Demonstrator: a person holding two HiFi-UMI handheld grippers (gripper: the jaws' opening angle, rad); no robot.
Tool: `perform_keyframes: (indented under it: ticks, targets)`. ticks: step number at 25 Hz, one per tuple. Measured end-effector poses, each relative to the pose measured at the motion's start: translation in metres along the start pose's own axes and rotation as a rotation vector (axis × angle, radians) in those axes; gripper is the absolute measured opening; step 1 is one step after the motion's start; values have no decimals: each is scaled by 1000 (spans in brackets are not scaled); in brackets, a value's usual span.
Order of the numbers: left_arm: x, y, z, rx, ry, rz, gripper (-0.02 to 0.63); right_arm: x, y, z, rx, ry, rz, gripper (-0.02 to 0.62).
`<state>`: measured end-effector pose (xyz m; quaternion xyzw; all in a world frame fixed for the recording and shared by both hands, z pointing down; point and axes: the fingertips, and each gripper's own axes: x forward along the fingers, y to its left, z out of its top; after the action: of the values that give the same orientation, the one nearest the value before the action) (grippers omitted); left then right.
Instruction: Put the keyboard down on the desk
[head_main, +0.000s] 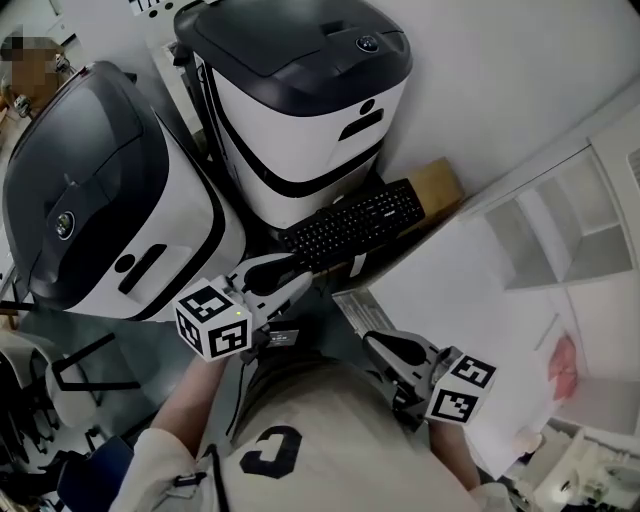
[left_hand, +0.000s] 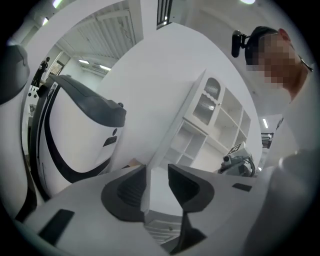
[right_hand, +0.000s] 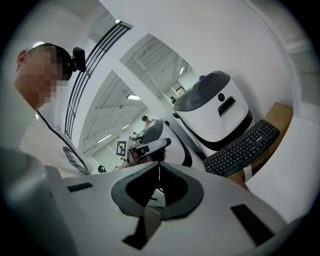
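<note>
The black keyboard (head_main: 352, 225) (right_hand: 242, 147) lies tilted on a brown cardboard box (head_main: 436, 184), at the foot of a white-and-black machine. No gripper touches it. My left gripper (head_main: 303, 285) (left_hand: 157, 173) hovers just below the keyboard's near end; its jaws stand a little apart with nothing between them. My right gripper (head_main: 373, 349) (right_hand: 159, 167) is lower right, close to my body, by the white desk's (head_main: 465, 295) near edge. Its jaws are pressed together and empty. Each gripper view shows the other gripper (left_hand: 239, 161) (right_hand: 146, 148).
Two large white machines with dark lids (head_main: 300, 90) (head_main: 90, 190) stand at left and top, against the keyboard's far side. A white cubby shelf (head_main: 560, 230) (left_hand: 210, 120) sits at the desk's right. A black chair (head_main: 60, 380) is at lower left.
</note>
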<state>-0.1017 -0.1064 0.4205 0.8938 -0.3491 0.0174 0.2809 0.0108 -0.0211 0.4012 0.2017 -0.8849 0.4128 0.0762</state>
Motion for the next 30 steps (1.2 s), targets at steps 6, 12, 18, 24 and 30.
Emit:
perform_keyframes:
  ticks: [6, 12, 18, 24, 30]
  targets:
    - [0, 64, -35, -103, 107, 46, 320, 35, 2, 2, -8, 63, 5, 23]
    - [16, 115, -95, -244, 263, 78, 361, 37, -4, 8, 5, 64, -23, 24]
    - [29, 156, -134, -361, 309, 170, 403, 32, -20, 16, 22, 67, -2, 24]
    - [51, 188, -177, -505, 334, 247, 404, 25, -30, 15, 34, 137, 34, 25]
    - [67, 209, -207, -660, 328, 267, 403, 19, -45, 7, 103, 170, 34, 25]
